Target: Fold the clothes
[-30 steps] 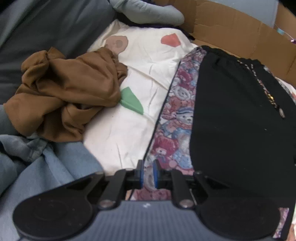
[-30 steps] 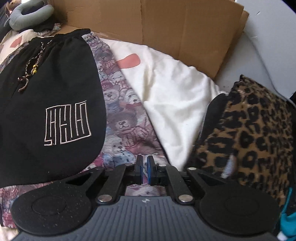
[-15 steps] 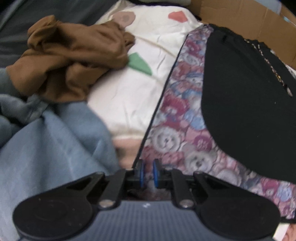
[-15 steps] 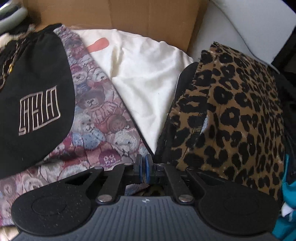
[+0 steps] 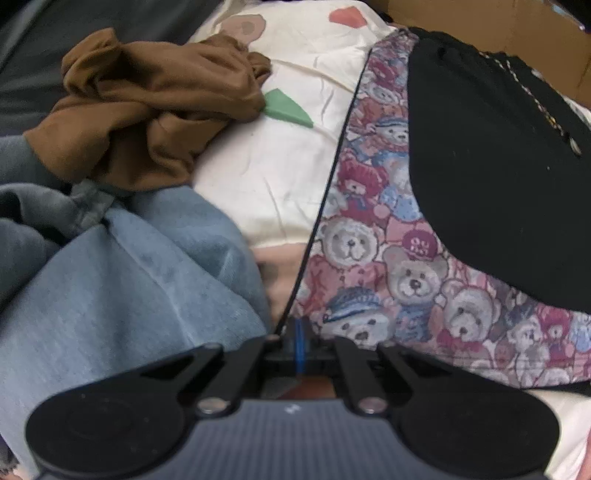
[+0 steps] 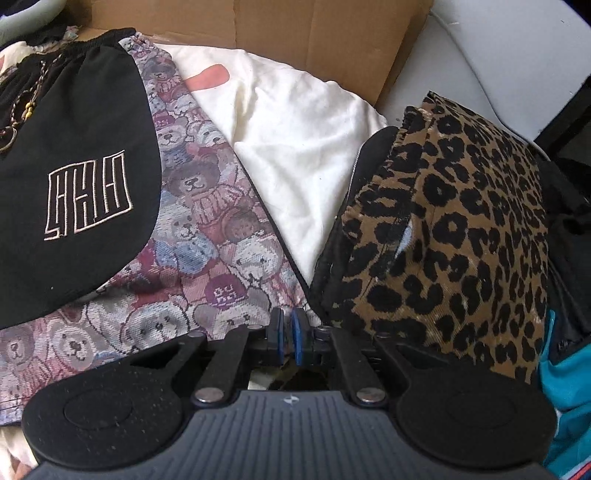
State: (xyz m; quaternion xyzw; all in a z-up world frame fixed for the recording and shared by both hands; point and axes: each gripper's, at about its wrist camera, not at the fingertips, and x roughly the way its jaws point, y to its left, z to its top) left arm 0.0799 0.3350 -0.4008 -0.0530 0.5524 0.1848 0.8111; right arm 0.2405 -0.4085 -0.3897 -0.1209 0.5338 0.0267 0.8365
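Note:
A teddy-bear print cloth [image 5: 369, 258] with black piping lies flat on a cream quilt [image 5: 277, 147]. A black garment [image 5: 480, 166] with a drawstring rests on top of it. My left gripper [image 5: 298, 332] is at the cloth's near left corner, jaws shut on its piped edge. In the right wrist view the same print cloth [image 6: 207, 258] carries the black garment [image 6: 74, 129], which has an embroidered logo. My right gripper [image 6: 287, 328] hovers at the cloth's near right edge. Its jaws are opening, with a narrow gap and nothing clamped between the pads.
A crumpled brown garment [image 5: 147, 110] and a blue-grey one [image 5: 110, 295] lie left of the print cloth. A leopard-print piece [image 6: 450, 229] sits to its right, with teal fabric [image 6: 569, 387] beyond. A cardboard wall [image 6: 295, 29] stands behind the quilt [image 6: 295, 129].
Both grippers came down toward the near edge of the print cloth. The left jaws closed together at its piped corner. The right jaws parted slightly.

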